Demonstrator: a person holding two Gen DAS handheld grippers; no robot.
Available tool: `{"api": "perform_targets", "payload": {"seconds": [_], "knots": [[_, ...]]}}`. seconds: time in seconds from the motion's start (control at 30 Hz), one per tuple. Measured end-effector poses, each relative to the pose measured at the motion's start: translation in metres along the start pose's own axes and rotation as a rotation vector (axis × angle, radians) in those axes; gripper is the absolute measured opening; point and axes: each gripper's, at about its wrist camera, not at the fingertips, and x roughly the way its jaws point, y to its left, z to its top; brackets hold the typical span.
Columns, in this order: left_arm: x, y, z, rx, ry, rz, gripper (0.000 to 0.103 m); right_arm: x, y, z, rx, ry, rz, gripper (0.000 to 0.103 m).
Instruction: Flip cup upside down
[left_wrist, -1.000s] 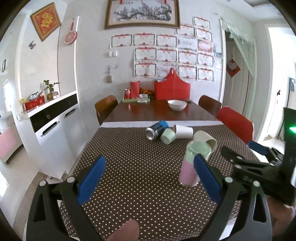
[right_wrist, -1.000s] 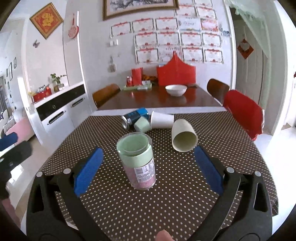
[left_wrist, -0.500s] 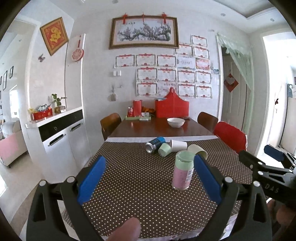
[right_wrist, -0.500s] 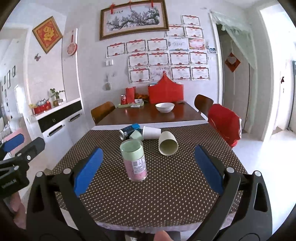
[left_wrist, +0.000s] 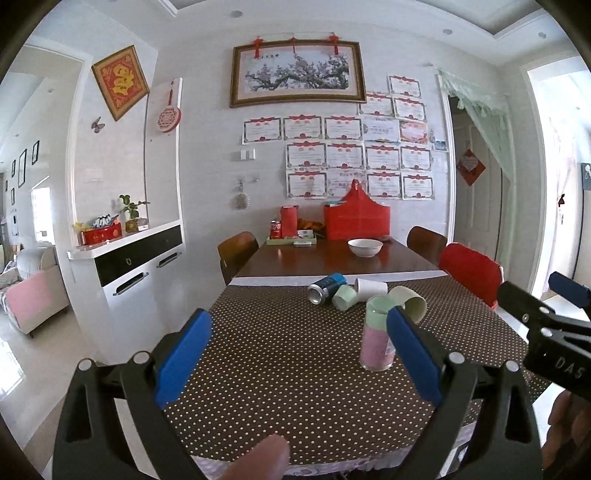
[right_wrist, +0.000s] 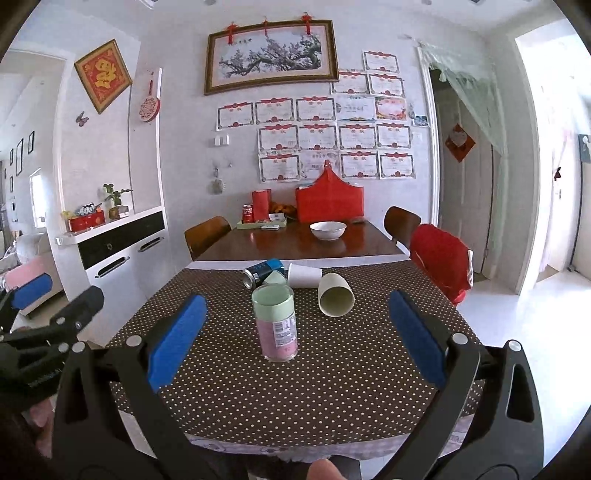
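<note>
Blue can, three paper cups lying behind upright pink-green cup. Right gripper and left gripper hovering before table, jaws gaping, empty.

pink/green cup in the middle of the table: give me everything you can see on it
The cup is a clear glass-like tumbler, mint green in the upper part and pink below, with a white barcode label on its side. It stands upright, apparently mouth up, on the dotted brown tablecloth, alone and touched by nothing. Behind it lie a beige paper cup, a white paper cup, a small green cup and a blue can, all on their sides. Both grippers are open and back from it.
</note>
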Motion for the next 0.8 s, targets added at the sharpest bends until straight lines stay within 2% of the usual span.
{"api": "perform_targets", "payload": {"seconds": [0.33,0.8], "knots": [[-0.007,0.007,-0.002,-0.01,-0.015,0.011,0.095,-0.004,0.01,-0.001,-0.006,-0.005,0.015,0.097],[-0.008,0.005,-0.001,-0.031,-0.004,-0.019,0.095,-0.005,0.011,-0.002,-0.001,-0.001,0.019,0.097]]}}
